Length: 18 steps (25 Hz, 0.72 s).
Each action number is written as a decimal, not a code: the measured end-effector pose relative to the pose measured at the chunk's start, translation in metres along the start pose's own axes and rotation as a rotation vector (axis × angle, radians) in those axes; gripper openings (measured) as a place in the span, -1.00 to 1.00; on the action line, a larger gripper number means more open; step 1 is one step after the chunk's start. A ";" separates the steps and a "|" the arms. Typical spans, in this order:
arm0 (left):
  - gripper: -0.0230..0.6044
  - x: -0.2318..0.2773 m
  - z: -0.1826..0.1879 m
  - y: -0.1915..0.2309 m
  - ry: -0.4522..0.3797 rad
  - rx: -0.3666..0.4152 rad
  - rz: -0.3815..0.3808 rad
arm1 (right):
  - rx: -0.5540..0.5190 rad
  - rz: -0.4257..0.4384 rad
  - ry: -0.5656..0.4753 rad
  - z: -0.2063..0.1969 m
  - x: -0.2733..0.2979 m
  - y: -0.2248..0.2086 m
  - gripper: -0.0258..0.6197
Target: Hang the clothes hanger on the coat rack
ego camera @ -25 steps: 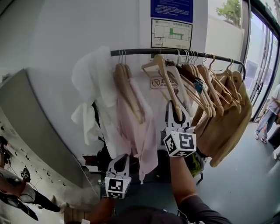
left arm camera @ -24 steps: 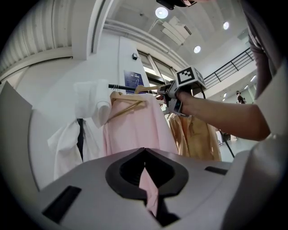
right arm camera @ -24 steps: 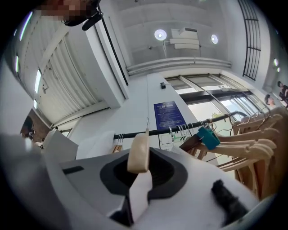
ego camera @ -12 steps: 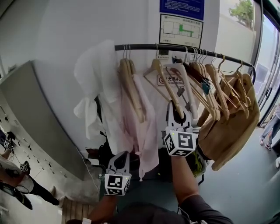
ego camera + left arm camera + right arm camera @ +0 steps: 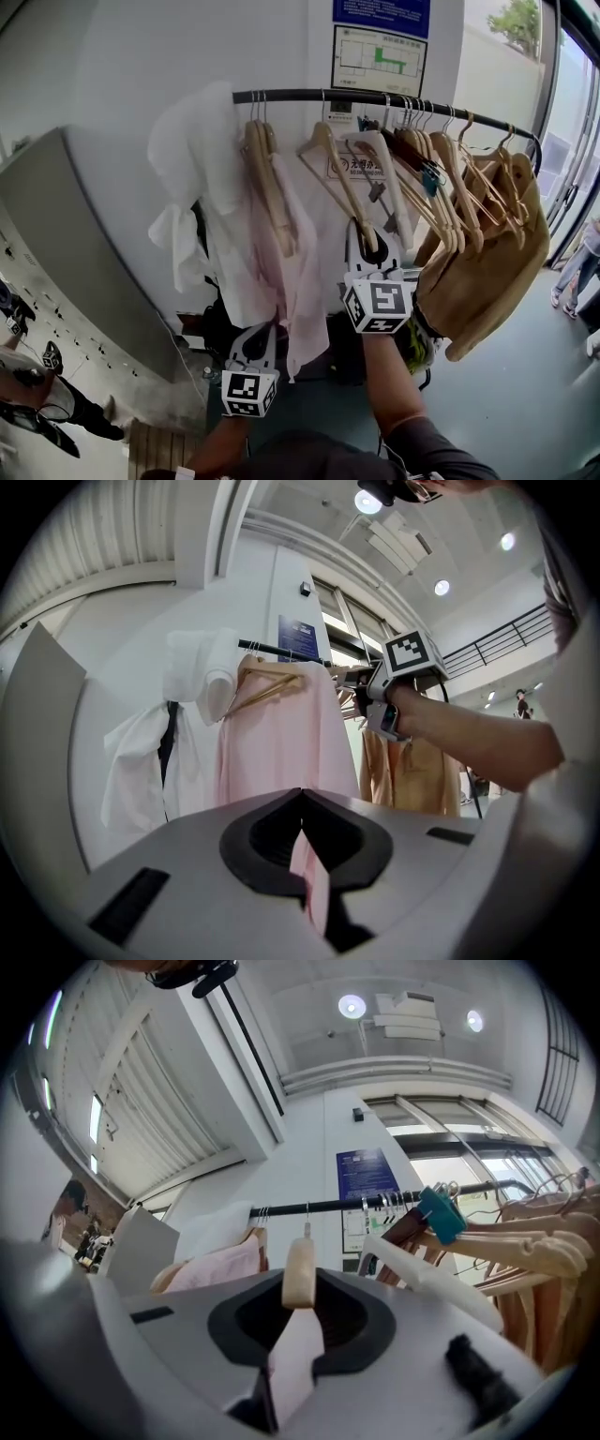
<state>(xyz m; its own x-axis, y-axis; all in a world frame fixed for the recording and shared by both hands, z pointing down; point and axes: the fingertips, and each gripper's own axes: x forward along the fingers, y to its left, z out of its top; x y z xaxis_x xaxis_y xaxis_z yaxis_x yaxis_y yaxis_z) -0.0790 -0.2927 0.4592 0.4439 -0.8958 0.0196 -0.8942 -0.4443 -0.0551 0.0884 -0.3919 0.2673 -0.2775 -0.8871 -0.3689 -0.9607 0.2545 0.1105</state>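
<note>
**Wooden hanger on the rail, both jaws gripping**

Wood-coloured and bare, the clothes hanger [image 5: 347,192] has its metal hook over the black coat rack rail [image 5: 291,94], which crosses the head view near 12 o'clock. One arm of the hanger slopes down toward 5 o'clock into the right gripper [image 5: 372,246]. That gripper's own view shows its jaws closed on the end of this arm, with the hook and rail straight beyond at 12 o'clock.

At 9 o'clock from the hanger, a pink shirt [image 5: 305,281] hangs on another wooden hanger. A white garment [image 5: 192,159] hangs farther out toward 9 o'clock.

The left gripper [image 5: 262,330] sits lower, toward 7 o'clock from the right one. Its jaws are closed on a fold of the pink shirt's lower edge, seen as a thin pink strip between them in the left gripper view.

At 3 o'clock from the task hanger, a crowded row of wooden hangers [image 5: 459,187] shares the rail. One carries a teal clip [image 5: 428,178], and a tan garment [image 5: 487,272] drapes below them.
</note>
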 end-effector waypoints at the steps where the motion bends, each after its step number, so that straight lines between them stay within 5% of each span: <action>1: -0.90 0.000 0.000 -0.002 0.001 -0.004 -0.001 | -0.003 0.013 0.026 -0.005 -0.001 0.001 -0.77; 5: -0.90 -0.002 -0.005 -0.012 0.012 -0.016 -0.011 | -0.011 0.043 0.100 -0.023 -0.014 0.002 -0.46; 12: -0.90 0.002 -0.018 -0.032 0.040 -0.029 -0.043 | -0.018 0.077 0.218 -0.059 -0.076 0.014 -0.44; 15: -0.90 0.006 -0.019 -0.038 0.043 -0.034 -0.059 | -0.015 0.059 0.267 -0.076 -0.107 0.017 -0.49; 18: -0.90 0.008 -0.015 -0.041 0.032 -0.028 -0.065 | -0.033 -0.002 0.299 -0.088 -0.136 0.016 -0.78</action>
<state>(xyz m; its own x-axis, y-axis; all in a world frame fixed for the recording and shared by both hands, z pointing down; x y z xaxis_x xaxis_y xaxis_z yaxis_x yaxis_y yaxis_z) -0.0400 -0.2822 0.4766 0.4997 -0.8645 0.0545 -0.8648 -0.5015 -0.0245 0.1107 -0.3014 0.4004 -0.2577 -0.9628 -0.0818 -0.9591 0.2447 0.1421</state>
